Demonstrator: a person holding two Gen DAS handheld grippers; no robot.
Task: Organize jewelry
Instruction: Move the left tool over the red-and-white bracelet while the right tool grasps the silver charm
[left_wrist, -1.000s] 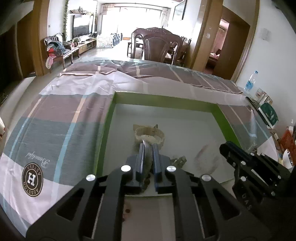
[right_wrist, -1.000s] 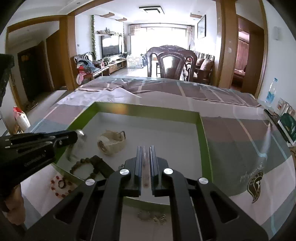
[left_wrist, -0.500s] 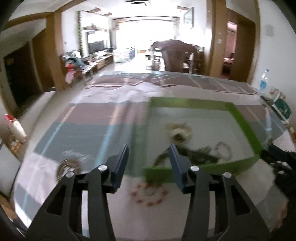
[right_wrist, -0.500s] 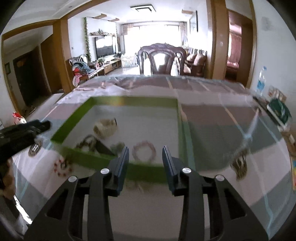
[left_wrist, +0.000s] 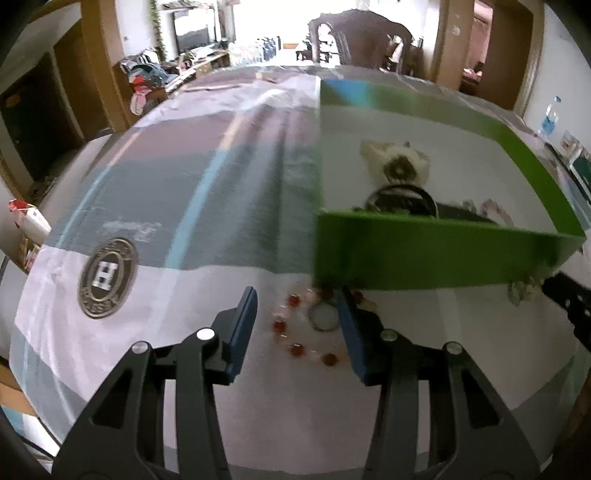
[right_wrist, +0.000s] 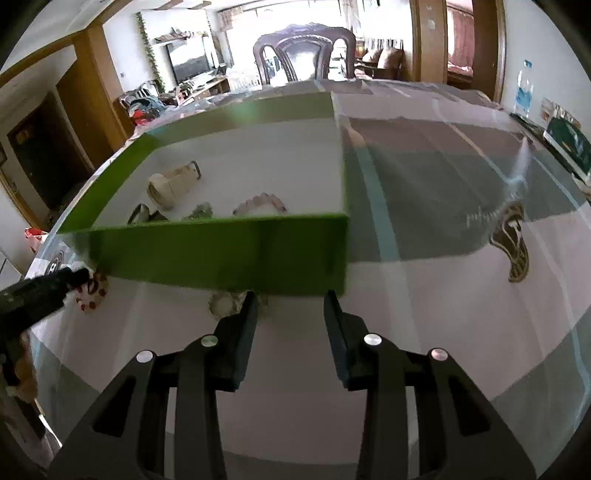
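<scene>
A green box (left_wrist: 424, 254) (right_wrist: 221, 251) stands on the striped cloth. It holds a cream watch (left_wrist: 397, 166) (right_wrist: 170, 184), a dark bead bracelet (left_wrist: 402, 194), a pink bracelet (right_wrist: 260, 203) and a small silvery piece (right_wrist: 201, 212). My left gripper (left_wrist: 295, 306) hangs open low over a red bead bracelet (left_wrist: 295, 332) that lies on the cloth in front of the box, between its fingers. My right gripper (right_wrist: 290, 306) is open too, close to the box's front wall. A silvery jewelry piece (right_wrist: 225, 302) lies just left of its left finger.
The cloth carries a round emblem (left_wrist: 107, 277) at the left and another emblem (right_wrist: 513, 240) at the right. A water bottle (right_wrist: 524, 88) and boxes stand at the table's far right. A dark wooden chair (right_wrist: 303, 55) is behind the table.
Both grippers were shut above the box's inside and now stand open. Both have drawn back and sunk to the cloth in front of the box.
</scene>
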